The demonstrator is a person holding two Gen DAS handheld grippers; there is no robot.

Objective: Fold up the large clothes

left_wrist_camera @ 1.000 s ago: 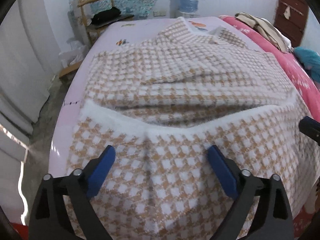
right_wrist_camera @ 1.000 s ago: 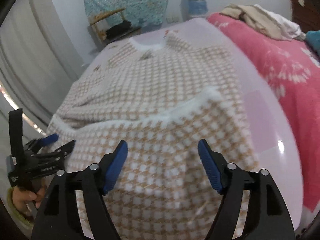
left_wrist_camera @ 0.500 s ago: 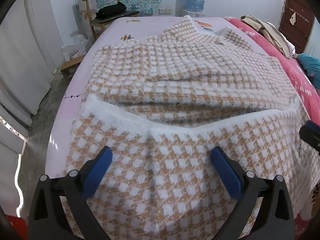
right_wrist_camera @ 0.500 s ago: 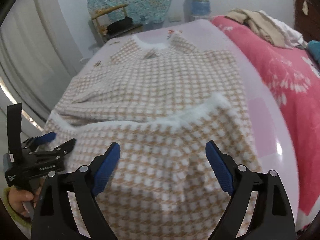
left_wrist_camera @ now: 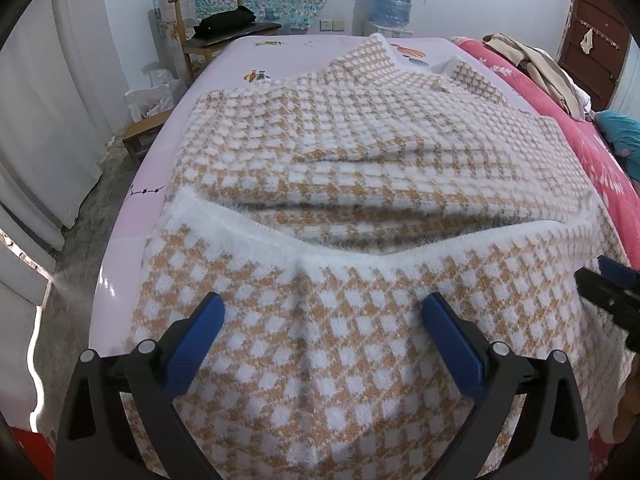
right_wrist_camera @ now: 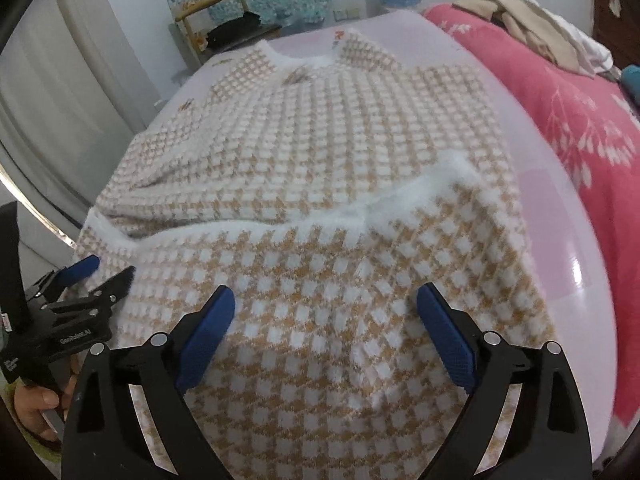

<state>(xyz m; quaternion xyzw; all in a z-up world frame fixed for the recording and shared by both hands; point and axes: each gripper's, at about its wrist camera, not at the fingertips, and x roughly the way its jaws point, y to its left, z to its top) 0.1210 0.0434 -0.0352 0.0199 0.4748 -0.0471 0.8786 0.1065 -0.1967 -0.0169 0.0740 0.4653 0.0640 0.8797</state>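
Note:
A large tan-and-white checked fuzzy sweater (left_wrist_camera: 360,160) lies spread on the pink bed, also seen in the right wrist view (right_wrist_camera: 320,152). Its bottom part is folded up over the body, the white fuzzy hem (left_wrist_camera: 320,248) lying across the middle. My left gripper (left_wrist_camera: 323,320) is open and empty above the folded part at its near left. My right gripper (right_wrist_camera: 325,312) is open and empty above the folded part at its near right. Each gripper shows at the edge of the other's view: the right gripper (left_wrist_camera: 608,280) and the left gripper (right_wrist_camera: 100,272).
The pink sheet (left_wrist_camera: 132,208) borders the sweater. A red floral blanket (right_wrist_camera: 580,112) with piled clothes (right_wrist_camera: 532,24) lies to the right. A wooden chair (left_wrist_camera: 212,12) and a water bottle (left_wrist_camera: 394,0) stand beyond the bed. Curtains (left_wrist_camera: 48,100) hang at left.
Both grippers have drawn back slightly from the folded sweater and stay open. The sweater lies as before.

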